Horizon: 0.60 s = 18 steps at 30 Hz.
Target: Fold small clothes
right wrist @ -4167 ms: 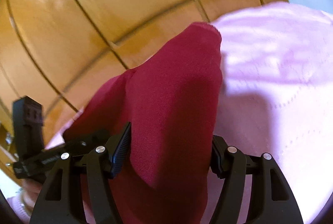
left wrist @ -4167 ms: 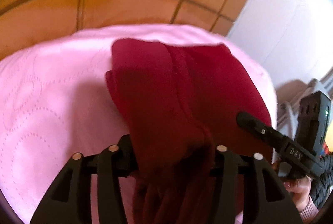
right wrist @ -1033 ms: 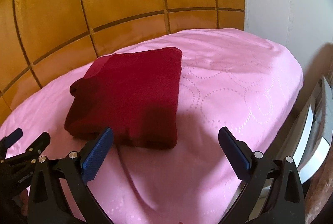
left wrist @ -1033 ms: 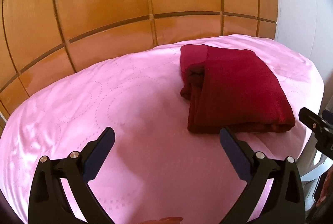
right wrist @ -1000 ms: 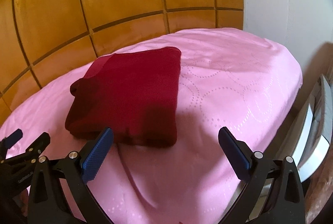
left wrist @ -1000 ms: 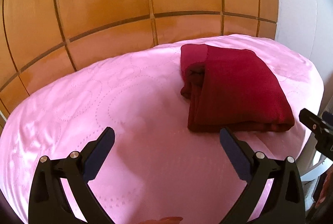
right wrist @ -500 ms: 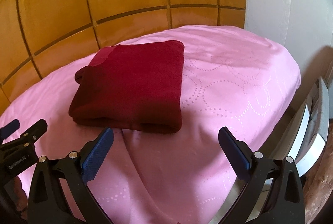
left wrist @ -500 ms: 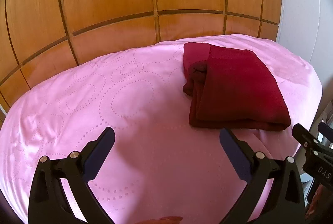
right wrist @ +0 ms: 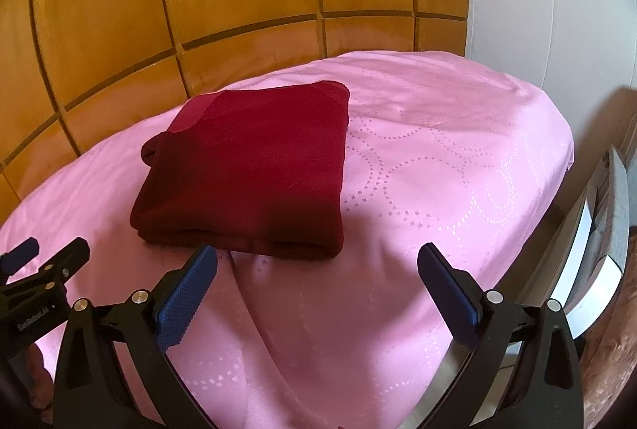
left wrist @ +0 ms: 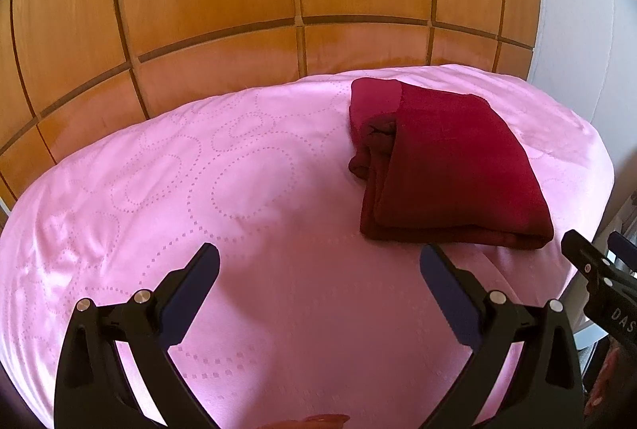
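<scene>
Since both our left gripper (left wrist: 318,269) and right gripper (right wrist: 317,269) hang spread and empty, the folded red garment (right wrist: 254,170) on the pink bedspread (right wrist: 438,190) looks soft, light; we'd pinch its thick folded edge.

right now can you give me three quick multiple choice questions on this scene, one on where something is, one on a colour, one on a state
1. Where does the folded garment lie?
A. on the pink bedcover
B. on the floor
C. in the right claw

2. What colour is the garment?
A. navy
B. dark red
C. white

3. How is the left claw?
A. shut on the garment
B. shut on the bedcover
C. open, holding nothing

Answers:
1 A, it rests flat on the cover, clear of both claws.
2 B, both views show dark red.
3 C, its fingers are spread with only bedcover between them.
</scene>
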Motion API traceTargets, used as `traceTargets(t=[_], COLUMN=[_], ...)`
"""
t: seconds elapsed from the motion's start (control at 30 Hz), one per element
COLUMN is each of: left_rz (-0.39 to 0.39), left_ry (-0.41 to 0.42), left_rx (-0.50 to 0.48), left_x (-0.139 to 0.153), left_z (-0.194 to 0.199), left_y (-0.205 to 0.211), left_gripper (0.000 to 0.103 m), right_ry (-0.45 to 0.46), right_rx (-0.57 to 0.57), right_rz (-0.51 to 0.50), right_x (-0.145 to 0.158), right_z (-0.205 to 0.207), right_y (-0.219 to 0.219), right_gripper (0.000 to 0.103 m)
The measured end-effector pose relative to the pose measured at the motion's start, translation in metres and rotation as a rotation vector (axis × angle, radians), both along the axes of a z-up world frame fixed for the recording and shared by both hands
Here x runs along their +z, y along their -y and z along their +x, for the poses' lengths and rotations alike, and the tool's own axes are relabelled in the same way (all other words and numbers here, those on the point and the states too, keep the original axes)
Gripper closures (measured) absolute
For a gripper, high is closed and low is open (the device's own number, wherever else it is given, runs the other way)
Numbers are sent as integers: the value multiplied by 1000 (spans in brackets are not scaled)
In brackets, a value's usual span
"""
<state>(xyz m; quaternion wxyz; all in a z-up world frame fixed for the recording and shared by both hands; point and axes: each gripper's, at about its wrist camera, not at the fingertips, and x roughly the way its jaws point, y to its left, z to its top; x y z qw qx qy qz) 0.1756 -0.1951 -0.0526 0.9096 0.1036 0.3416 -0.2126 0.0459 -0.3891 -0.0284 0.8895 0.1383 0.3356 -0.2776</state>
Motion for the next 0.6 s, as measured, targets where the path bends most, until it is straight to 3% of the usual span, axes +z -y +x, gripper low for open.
traceTargets(t=[0.6], left_rz=[-12], left_ry=[-27], left_rx=[11], left_x=[-3], left_z=[3], left_y=[-4], left_gripper=[2], right_ry=[-3], right_rx=[11], right_rz=[3], right_x=[-1], right_z=[1], right_y=[-2], right_gripper=[4])
